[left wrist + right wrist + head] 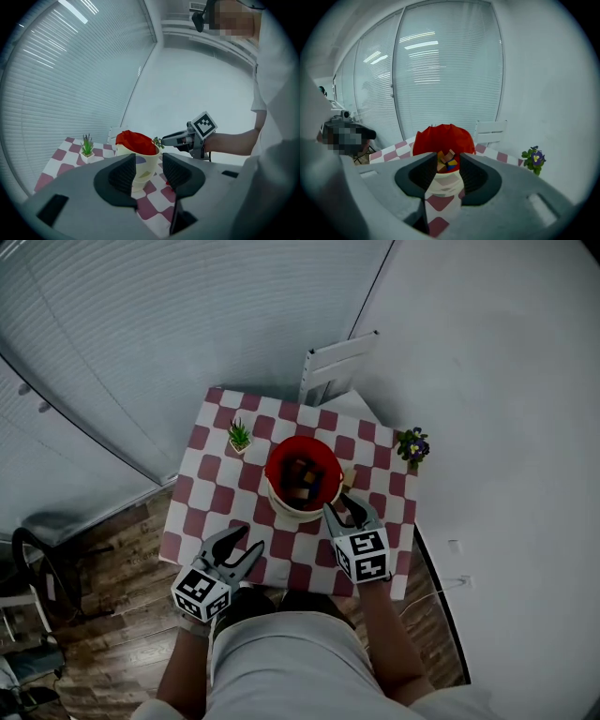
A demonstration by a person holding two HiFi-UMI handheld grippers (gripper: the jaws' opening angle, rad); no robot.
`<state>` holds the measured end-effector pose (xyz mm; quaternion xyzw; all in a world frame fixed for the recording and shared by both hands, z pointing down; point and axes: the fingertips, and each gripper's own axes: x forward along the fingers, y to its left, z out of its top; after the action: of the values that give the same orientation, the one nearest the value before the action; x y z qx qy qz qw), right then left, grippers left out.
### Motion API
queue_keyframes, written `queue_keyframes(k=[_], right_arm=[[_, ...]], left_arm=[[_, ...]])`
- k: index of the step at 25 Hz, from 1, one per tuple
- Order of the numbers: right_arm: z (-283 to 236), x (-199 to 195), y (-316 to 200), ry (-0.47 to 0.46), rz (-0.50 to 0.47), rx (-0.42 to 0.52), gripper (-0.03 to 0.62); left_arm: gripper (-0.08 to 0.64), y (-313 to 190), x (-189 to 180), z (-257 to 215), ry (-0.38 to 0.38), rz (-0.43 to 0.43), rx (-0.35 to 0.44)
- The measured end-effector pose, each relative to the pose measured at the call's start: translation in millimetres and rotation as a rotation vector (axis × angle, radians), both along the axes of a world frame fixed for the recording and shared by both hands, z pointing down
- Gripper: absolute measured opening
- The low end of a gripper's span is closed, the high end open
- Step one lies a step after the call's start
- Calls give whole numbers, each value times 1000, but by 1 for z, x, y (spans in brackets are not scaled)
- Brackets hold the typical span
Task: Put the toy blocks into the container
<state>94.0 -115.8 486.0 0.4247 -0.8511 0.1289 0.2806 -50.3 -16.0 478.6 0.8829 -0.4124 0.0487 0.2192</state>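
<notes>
The container (pixel 296 509) is a cream bucket with a red inside, standing in the middle of the checkered table. Several coloured toy blocks (pixel 300 476) lie in it, and they show over the rim as blocks (pixel 446 161) in the right gripper view. My right gripper (pixel 344 510) hovers at the bucket's near right side, open, with nothing between its fingers. My left gripper (pixel 249 542) is at the table's near edge, left of the bucket and apart from it, open and empty. In the left gripper view the container (pixel 144 165) shows past the jaws, with the right gripper (pixel 162 140) beside it.
A small green plant (pixel 240 437) in a white pot stands left of the bucket. A purple flower pot (pixel 412 444) sits at the table's far right corner. A white chair (pixel 337 362) stands behind the table (pixel 214 474). Walls and blinds close in around it.
</notes>
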Motion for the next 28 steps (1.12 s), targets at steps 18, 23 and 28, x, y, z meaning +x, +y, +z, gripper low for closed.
queue_keyframes(k=[18, 23, 28], right_arm=[[87, 112, 76, 12, 308, -173, 149], [118, 117, 88, 17, 339, -212, 149], [146, 125, 91, 25, 377, -239, 149]], left_arm=[[156, 6, 61, 31, -36, 244, -88], [156, 12, 67, 42, -52, 271, -125], [156, 17, 66, 49, -69, 269, -152]])
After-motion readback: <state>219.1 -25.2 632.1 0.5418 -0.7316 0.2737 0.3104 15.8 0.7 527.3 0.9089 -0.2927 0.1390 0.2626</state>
